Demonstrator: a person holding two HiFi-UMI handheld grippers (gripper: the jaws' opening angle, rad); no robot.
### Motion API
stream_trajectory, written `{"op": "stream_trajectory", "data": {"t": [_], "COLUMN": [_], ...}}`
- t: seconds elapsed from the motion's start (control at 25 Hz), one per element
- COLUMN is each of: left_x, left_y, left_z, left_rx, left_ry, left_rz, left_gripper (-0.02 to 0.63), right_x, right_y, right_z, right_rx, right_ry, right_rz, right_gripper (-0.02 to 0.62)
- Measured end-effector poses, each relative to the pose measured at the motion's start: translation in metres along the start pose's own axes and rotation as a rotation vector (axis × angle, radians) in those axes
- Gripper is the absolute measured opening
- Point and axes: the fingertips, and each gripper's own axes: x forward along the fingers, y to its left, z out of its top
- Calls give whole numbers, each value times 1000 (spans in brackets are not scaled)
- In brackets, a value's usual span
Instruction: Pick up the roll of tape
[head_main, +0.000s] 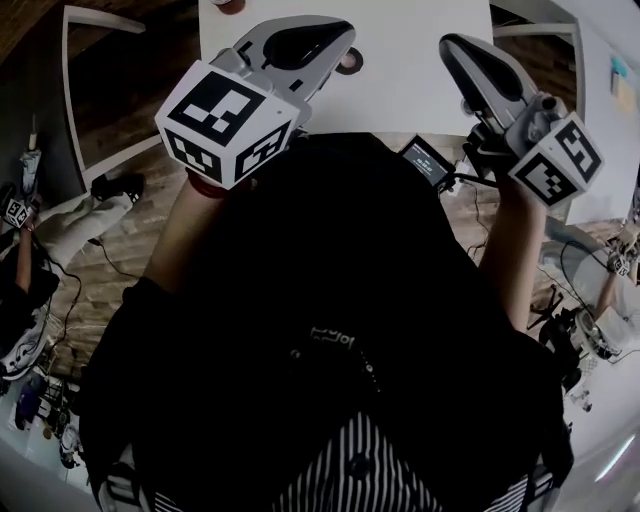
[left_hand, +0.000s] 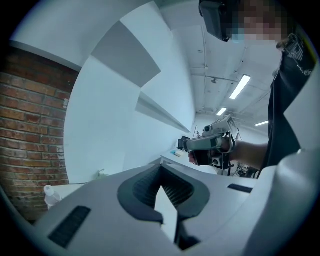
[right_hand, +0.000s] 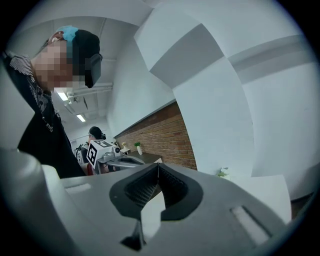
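1. Both tools are held up in front of the chest, nowhere near a grab. The left gripper (head_main: 338, 35) has its jaws pressed together with nothing in them. The right gripper (head_main: 455, 48) is the same: tips meeting, empty.
2. My best guess for the roll of tape (head_main: 350, 62) is the small dark ring on the white table (head_main: 420, 70). In the head view it peeks out just beside the nose of the left gripper, which hides most of it. There's also a brownish round thing (head_main: 229, 5) cut off at the table's far edge, so I can't swear which one is the tape. Neither gripper view shows either of them.
3. Handling, as I judge it: light, a stiff ring around a hard core, with a smooth and slightly slick outer face. It shouldn't be fragile or squash under the jaws.
4. To take hold, I'd put one jaw down the hole and the other outside, pinching the wall of the ring. Gripping across the whole roll might work too, but I can't tell if the jaws open wide enough.
5. It looks to be lying flat with the hole facing up, so its axis runs straight up off the table. Being round, it has no real long axis and doesn't point anywhere across the table, so any approach angle should do. Too little shows to be sure it's flat, though.
6. The jaws need opening before anything else.
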Motion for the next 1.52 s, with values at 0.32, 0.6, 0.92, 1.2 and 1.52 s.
{"op": "stream_trajectory", "data": {"t": [0.32, 0.6, 0.92, 1.2, 1.52], "left_x": [-32, -37, -39, -41, -62], "left_y": [-1, -7, -11, -20, -34], "left_z": [-3, -11, -20, -19, -27], "left_rx": [-25, -66, -91, -96, -107], "left_ry": [-1, 7, 0, -13, 5], "left_rz": [128, 165, 185, 205, 253], "left_gripper": [5, 5, 5, 5, 5], "right_x": [5, 7, 10, 11, 24], "right_y": [7, 9, 2, 1, 7], "right_z": [-5, -12, -25, -41, -63], "right_rx": [-13, 3, 14, 2, -11], "right_ry": [43, 74, 91, 140, 195], "right_rz": [82, 124, 121, 142, 168], "right_gripper": [-2, 2, 34, 83, 155]}}
